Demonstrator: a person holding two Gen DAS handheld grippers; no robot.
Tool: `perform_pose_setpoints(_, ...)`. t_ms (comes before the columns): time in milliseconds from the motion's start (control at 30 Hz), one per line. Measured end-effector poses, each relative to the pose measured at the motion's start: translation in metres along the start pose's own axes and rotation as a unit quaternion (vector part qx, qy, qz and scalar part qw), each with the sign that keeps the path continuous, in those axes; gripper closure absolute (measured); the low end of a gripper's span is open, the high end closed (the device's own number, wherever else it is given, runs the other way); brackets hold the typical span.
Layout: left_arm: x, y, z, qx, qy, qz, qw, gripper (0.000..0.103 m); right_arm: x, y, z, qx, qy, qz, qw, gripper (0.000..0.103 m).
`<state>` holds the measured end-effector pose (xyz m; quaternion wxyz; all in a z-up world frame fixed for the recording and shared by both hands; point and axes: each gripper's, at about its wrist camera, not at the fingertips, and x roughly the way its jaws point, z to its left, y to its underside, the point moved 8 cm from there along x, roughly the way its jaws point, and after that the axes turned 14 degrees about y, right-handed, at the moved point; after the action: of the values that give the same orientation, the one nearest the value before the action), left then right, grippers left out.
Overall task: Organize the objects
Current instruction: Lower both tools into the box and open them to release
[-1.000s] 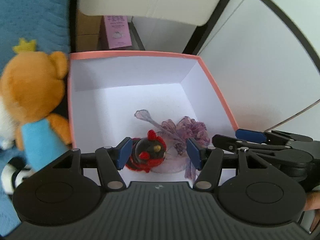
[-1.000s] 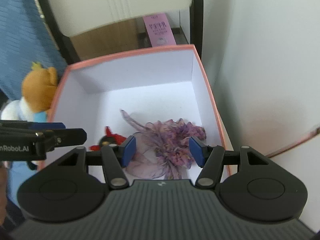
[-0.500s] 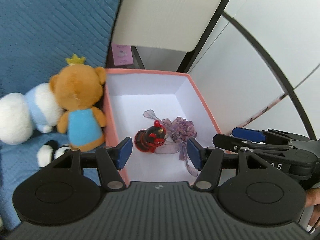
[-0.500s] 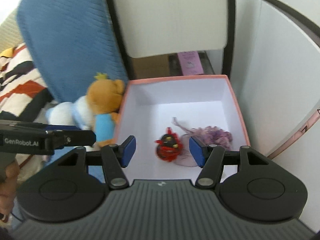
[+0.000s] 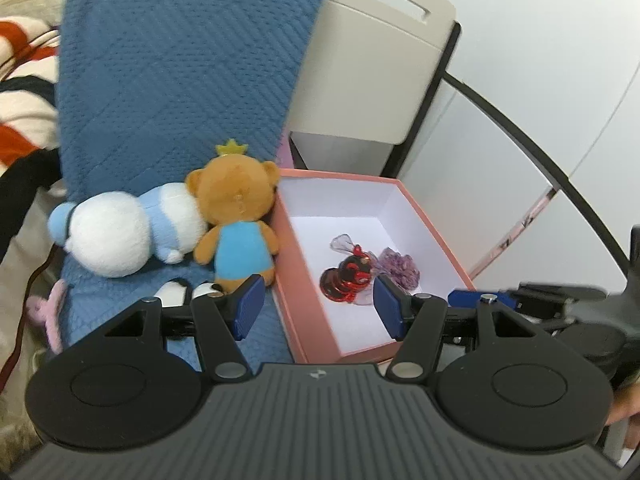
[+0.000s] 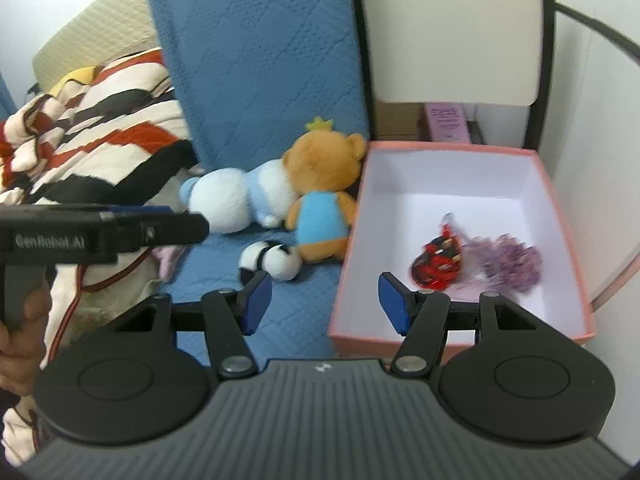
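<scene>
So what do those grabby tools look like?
Both are black plastic. The left tool and right tool each have two blue pads on thin black fingers, two round discs and a ribbed grey-black body. Seen from the side, the left one shows white "GenRobot.AI" lettering. Bare hands hold them.

Pink box (image 5: 308, 316) with white inside, orange-brown bear (image 5: 236, 216) in blue, red-and-black figurine (image 5: 346, 280), purple pouch (image 5: 398, 270).

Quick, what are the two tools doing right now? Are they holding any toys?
Left tool: open, holding nothing.
Right tool: open, holding nothing.
</scene>
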<state>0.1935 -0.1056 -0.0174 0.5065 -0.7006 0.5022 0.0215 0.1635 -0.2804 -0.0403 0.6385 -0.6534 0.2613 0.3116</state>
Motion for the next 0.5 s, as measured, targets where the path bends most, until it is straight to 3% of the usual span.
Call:
perform_pose_setpoints(233, -0.027, 0.03, 0.025, -0.016, -0.025, -0.034, 0.999, 0.037, 0.003, 0.018, 0.025, -0.013, -0.004, -0.032, 0.999, 0.041)
perform_pose_setpoints(500, -0.038, 0.067, 0.048, -0.057, -0.031, -0.06, 0.9961, 0.037, 0.009, 0.043, 0.052, -0.012, -0.011, -0.04, 0.999, 0.041)
